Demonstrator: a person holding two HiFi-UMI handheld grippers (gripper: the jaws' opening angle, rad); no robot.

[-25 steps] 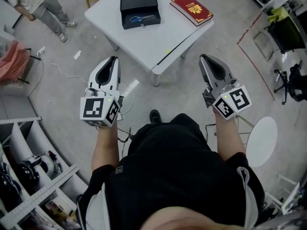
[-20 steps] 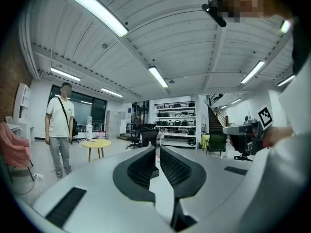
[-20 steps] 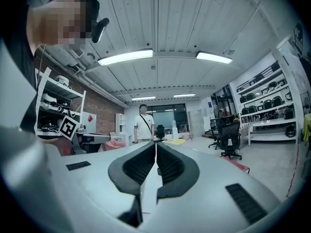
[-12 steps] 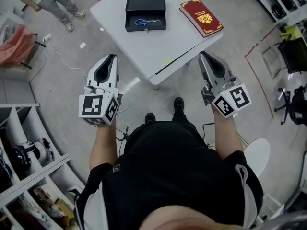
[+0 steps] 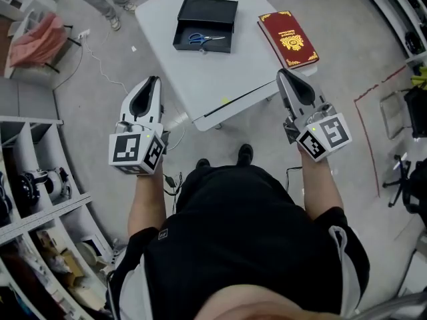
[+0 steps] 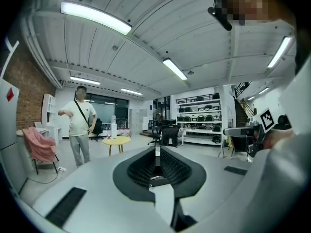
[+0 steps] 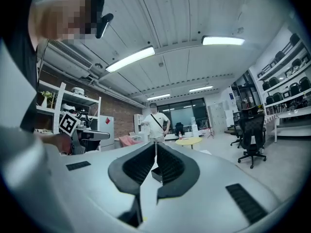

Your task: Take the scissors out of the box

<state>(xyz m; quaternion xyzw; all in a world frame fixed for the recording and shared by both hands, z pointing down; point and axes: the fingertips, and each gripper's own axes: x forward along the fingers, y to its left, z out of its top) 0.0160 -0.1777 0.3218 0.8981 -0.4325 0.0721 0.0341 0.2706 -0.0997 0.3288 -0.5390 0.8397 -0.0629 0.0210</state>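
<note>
Black and open-topped, the box (image 5: 205, 25) sat on the far part of the white table (image 5: 200, 85) in the head view, with the blue-handled scissors (image 5: 200, 40) lying flat inside it, near its front wall, and a red book (image 5: 288, 39) beside it to the right. Compared with a second earlier, the table had slid closer and more squarely in front of the person, its near corner now reaching down between the two grippers, which suggested a walk-up to the table and not yet a reach. The left gripper (image 5: 155, 80) and the right gripper (image 5: 281, 73) were held out level on either side of that corner, both well short of the box and touching nothing. In the left gripper view, the left gripper's (image 6: 156, 152) jaws met at the tips with nothing between them, and beyond them stood a bystander (image 6: 80, 123) and a small yellow table (image 6: 116, 141). In the right gripper view, the right gripper (image 7: 155, 152) likewise had its jaws pressed together and empty. By my reading, the scissors were untouched and the task barely begun; one gripper would have to part its jaws and travel over the table before any pick.
</note>
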